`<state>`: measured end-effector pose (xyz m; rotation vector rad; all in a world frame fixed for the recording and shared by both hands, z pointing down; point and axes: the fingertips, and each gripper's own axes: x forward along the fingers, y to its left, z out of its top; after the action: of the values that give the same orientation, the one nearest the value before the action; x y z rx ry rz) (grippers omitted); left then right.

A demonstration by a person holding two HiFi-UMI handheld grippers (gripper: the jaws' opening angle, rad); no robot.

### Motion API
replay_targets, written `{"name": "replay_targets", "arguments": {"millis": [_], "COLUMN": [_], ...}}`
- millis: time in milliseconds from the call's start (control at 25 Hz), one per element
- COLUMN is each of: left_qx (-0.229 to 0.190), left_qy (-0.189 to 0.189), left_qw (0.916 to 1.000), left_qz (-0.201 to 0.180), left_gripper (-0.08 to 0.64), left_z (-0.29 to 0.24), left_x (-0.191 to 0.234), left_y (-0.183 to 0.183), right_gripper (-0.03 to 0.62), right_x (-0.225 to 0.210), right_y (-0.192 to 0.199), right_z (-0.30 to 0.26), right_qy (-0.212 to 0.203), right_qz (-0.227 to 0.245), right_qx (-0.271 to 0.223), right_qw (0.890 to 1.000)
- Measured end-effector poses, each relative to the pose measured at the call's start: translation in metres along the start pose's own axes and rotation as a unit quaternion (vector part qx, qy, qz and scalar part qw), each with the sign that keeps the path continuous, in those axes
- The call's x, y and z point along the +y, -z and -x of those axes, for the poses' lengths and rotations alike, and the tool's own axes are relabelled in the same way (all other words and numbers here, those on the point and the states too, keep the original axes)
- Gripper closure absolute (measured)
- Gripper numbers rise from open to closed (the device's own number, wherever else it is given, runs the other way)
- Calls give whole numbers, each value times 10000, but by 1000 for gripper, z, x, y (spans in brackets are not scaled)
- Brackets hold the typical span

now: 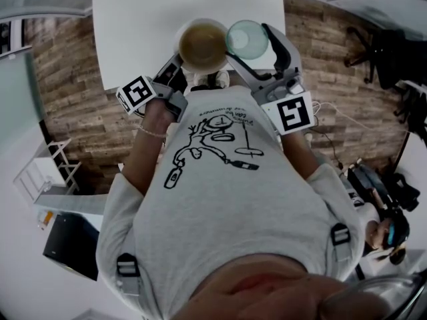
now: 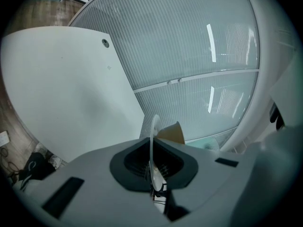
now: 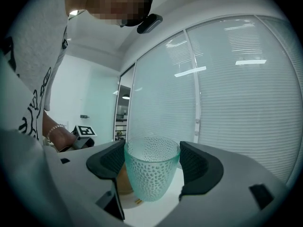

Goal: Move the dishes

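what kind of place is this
Likely an office or lab: glass walls with blinds, a white table, and what looks like an office chair on wood-look flooring.

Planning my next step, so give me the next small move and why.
Probably carry both dishes forward and lower them onto the white table. The left gripper pinches the brown bowl by its rim, the right gripper clamps the green glass upright, and both seem to hang by the table's near edge.
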<state>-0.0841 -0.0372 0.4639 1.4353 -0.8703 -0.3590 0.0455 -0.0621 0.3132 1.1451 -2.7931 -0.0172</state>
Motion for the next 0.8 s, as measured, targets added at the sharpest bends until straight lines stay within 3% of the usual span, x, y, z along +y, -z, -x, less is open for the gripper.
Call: {"name": "replay_targets", "arguments": {"millis": [520, 800], "left_qx": [-82, -88], "left_qy": [-104, -111], "left_qw": [9999, 9999], "left_qz": [-42, -39], "left_gripper": [549, 549], "left_z": [2, 2], "left_x": [6, 4], "left_y": [-4, -5], "right_gripper": [229, 229], "right_x": [-44, -59], "right_y": [60, 99], "right_z": [10, 10], "right_qy": [447, 555], "right_qz": [-9, -259], "right_qx": [236, 430], "right_qw": [9987, 9972]}}
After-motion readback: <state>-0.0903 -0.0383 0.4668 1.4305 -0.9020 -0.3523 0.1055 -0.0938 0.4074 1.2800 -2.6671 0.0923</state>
